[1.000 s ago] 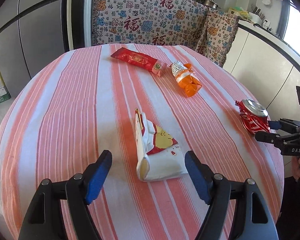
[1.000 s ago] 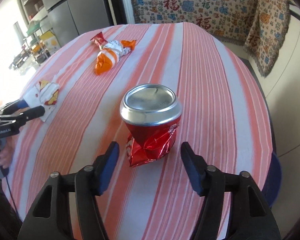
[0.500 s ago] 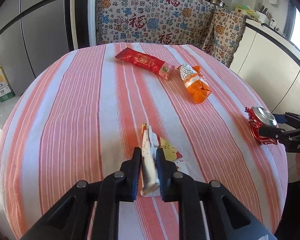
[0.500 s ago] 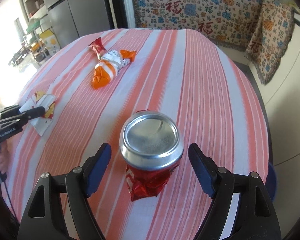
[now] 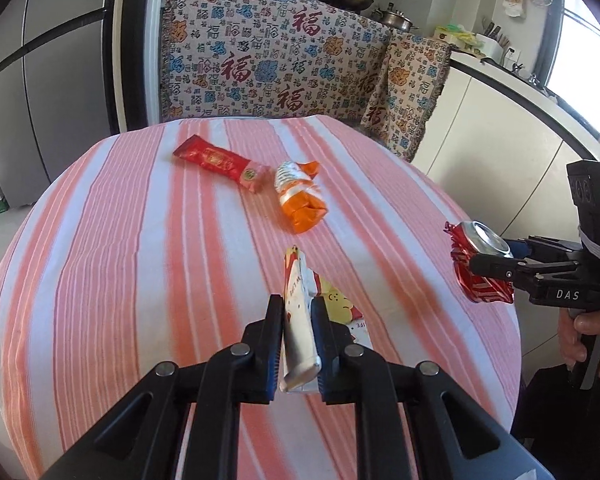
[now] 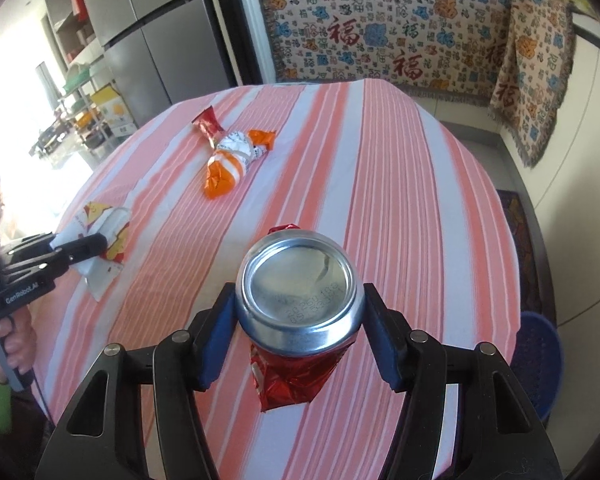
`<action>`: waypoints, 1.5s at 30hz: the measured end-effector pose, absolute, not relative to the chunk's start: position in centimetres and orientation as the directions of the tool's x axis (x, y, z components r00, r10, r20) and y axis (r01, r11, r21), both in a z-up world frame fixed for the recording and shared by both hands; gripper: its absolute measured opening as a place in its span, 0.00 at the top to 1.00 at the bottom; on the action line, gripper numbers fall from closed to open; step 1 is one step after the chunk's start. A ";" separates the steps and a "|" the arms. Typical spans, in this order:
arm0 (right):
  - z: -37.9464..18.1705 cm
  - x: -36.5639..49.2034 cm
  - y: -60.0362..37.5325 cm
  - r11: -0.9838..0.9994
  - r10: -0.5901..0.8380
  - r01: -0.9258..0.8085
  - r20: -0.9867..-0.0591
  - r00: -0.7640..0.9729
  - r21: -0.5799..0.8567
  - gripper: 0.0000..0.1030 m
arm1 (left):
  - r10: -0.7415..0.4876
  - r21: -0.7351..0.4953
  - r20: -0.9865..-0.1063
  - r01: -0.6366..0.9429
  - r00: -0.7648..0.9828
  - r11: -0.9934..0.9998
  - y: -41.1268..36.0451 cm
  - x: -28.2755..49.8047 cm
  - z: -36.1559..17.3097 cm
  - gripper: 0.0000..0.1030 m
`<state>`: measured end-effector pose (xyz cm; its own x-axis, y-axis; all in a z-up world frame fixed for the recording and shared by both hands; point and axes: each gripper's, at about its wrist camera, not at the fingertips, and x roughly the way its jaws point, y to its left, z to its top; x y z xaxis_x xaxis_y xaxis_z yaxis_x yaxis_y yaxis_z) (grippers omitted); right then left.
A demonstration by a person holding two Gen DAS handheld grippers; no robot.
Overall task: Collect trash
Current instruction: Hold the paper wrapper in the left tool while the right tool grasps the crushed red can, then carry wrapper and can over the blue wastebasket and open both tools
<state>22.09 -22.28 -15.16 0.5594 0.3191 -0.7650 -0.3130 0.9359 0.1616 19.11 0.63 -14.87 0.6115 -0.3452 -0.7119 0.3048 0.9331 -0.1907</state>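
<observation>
On striped table point(image 5: 140, 264), crushed can point(image 6: 300, 300), wrappers point(image 5: 300, 196)

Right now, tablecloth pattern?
Pink-and-white stripes on the cloth table cover; clearest in the right wrist view.

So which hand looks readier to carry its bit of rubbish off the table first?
Left, probably. The left gripper is already clamped on the white wrapper, whereas the right gripper has its jaws closing around the crushed can.

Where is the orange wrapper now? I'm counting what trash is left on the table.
The orange wrapper lies on the striped tablecloth toward the far side, right beside the red wrapper, untouched by either gripper.
</observation>
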 end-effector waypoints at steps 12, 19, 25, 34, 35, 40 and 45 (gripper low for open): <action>-12.4 18.7 -34.2 0.967 0.253 -0.172 -0.721 0.645 0.186 0.39 | -0.484 -0.209 -0.689 0.491 0.539 0.845 -12.8 18.5 -12.2 0.86; -12.9 17.2 -44.6 0.988 0.119 -0.002 -0.740 0.662 0.157 0.39 | -0.572 -0.215 -0.678 0.620 0.461 0.754 -24.4 17.9 -11.0 0.86; -15.5 16.9 -51.4 0.980 0.058 0.113 -0.778 0.626 0.164 0.39 | -0.603 -0.226 -0.702 0.685 0.379 0.693 -34.0 18.2 -12.6 0.86; -20.8 18.1 -58.5 0.943 0.044 0.242 -0.809 0.586 0.227 0.39 | -0.595 -0.236 -0.746 0.716 0.299 0.657 -42.1 22.2 -17.8 0.86; -21.4 18.3 -59.0 0.939 0.046 0.252 -0.811 0.583 0.235 0.39 | -0.592 -0.237 -0.751 0.716 0.294 0.656 -42.7 22.5 -18.4 0.86; -23.1 18.9 -60.9 0.917 0.067 0.289 -0.819 0.570 0.275 0.39 | -0.568 -0.233 -0.777 0.713 0.272 0.661 -45.5 24.5 -21.2 0.86; -23.6 19.0 -61.9 0.906 0.071 0.304 -0.812 0.580 0.296 0.39 | -0.545 -0.230 -0.800 0.708 0.253 0.667 -47.4 25.4 -23.5 0.86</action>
